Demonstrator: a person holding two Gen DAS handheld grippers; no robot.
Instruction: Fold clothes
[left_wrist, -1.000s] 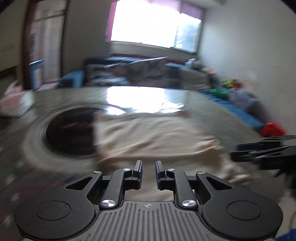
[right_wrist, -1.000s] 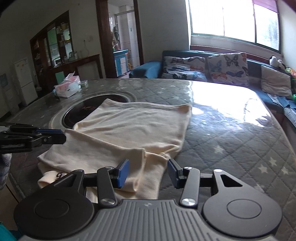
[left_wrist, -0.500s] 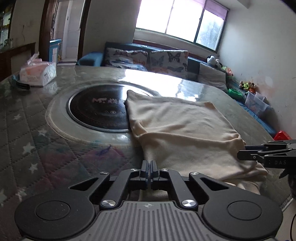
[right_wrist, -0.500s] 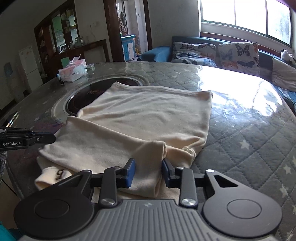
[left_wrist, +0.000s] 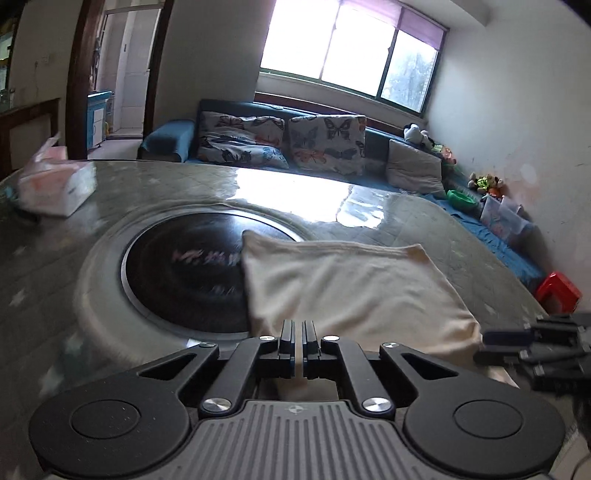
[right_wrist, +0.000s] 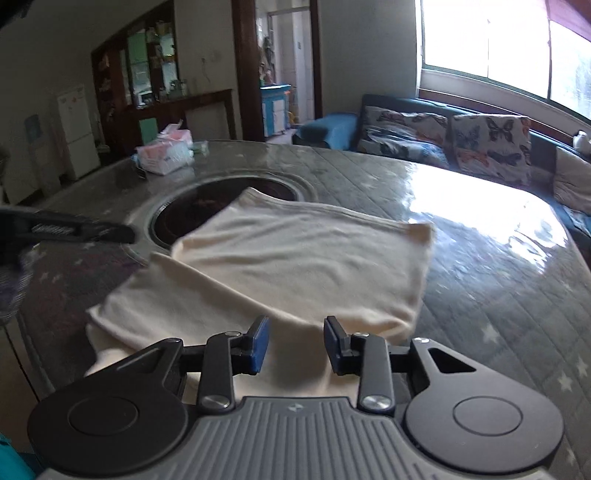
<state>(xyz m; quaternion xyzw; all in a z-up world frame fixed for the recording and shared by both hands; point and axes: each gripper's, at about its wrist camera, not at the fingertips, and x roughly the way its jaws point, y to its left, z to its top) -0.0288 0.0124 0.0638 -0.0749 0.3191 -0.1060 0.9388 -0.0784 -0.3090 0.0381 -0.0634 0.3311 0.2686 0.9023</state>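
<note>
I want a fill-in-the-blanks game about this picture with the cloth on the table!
1. The folded garment on the table is ____ in colour.
2. The right hand-held gripper has its jaws ____.
3. The pillows on the sofa are printed with ____.
4. The far left corner of the garment lies over a dark ____ plate set in the table.

Missing words: cream; open; butterflies; round

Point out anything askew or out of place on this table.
The cream knit garment is folded unevenly: its upper layer sits skewed, leaving a lower layer sticking out at the near left. Its far corner overlaps the round black glass cooktop set in the table. Nothing looks spilled or damaged.
</note>
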